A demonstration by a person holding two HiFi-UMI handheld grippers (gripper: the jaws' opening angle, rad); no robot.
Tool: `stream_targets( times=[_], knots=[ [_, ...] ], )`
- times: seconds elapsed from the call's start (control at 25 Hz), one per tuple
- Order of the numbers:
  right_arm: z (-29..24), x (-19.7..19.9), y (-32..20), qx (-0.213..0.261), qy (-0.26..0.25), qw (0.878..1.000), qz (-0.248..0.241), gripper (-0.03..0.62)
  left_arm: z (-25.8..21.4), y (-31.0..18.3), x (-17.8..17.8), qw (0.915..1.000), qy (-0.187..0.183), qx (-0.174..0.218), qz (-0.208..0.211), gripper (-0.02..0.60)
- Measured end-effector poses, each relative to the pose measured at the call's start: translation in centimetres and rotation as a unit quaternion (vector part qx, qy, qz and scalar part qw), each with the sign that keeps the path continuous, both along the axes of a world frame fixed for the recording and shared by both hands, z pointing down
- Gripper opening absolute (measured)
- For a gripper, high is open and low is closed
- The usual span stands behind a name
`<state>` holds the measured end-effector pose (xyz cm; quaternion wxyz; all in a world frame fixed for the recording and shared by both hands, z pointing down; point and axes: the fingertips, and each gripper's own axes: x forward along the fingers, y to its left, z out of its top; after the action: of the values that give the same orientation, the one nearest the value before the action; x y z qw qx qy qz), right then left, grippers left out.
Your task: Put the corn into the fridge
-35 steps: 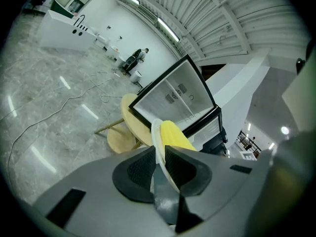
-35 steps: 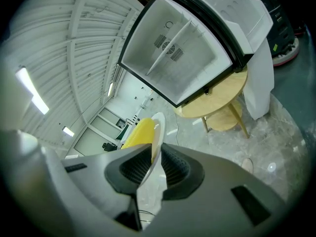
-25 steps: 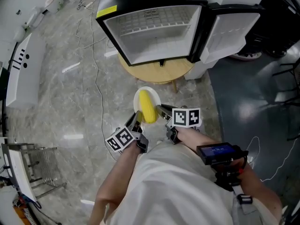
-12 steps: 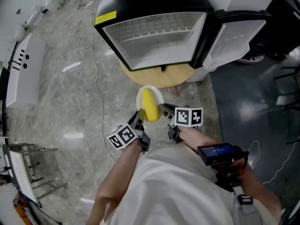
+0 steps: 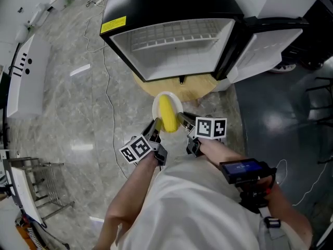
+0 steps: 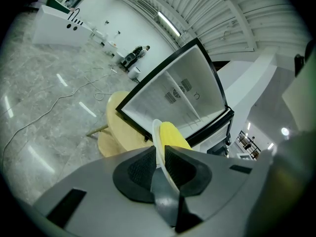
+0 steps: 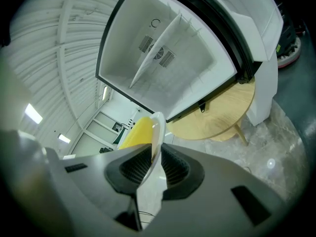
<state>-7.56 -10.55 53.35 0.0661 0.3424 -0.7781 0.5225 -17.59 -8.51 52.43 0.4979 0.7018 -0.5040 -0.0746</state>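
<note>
Corn (image 5: 166, 114) nearer fridge (image 5: 177, 48) | between left hand-held gripper (image 5: 155, 125), right hand-held gripper (image 5: 182, 120) | both clamp plate (image 5: 156, 104)

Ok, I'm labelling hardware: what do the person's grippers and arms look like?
Left gripper and right gripper: grey bodies, black ribbed pads on the jaws, a white cube with black square markers each. Forearms bare, pale top.

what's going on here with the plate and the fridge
A person holds a white plate with the corn lying on it, the left claw shut on one rim and the right claw on the opposite rim. The fridge stands open ahead on a round wooden table; the corn isn't inside yet.
</note>
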Motion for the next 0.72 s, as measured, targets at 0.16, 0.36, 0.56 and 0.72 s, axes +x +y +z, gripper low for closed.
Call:
stream_targets(
  times=[0.16, 0.36, 0.56, 0.72],
  knots=[
    [0.0, 0.7, -1.5, -0.001, -0.002, 1.000, 0.005, 0.061, -0.1, -1.5, 0.7, 1.0000, 0.000, 0.000, 0.003, 0.061],
    [0.1, 1.4, -3.3, -0.001, -0.004, 1.000, 0.007, 0.061, 0.2, -3.2, 1.2, 0.9998, -0.015, 0.002, 0.009, 0.061],
    [0.2, 2.1, -4.9, -0.002, -0.003, 1.000, 0.006, 0.061, 0.6, -4.8, 1.8, 0.9997, -0.021, -0.003, 0.012, 0.061],
    [0.2, 2.6, -6.7, 0.004, -0.002, 1.000, 0.002, 0.061, 0.1, -6.8, 2.3, 0.9998, -0.013, 0.007, 0.012, 0.061]
  ],
)
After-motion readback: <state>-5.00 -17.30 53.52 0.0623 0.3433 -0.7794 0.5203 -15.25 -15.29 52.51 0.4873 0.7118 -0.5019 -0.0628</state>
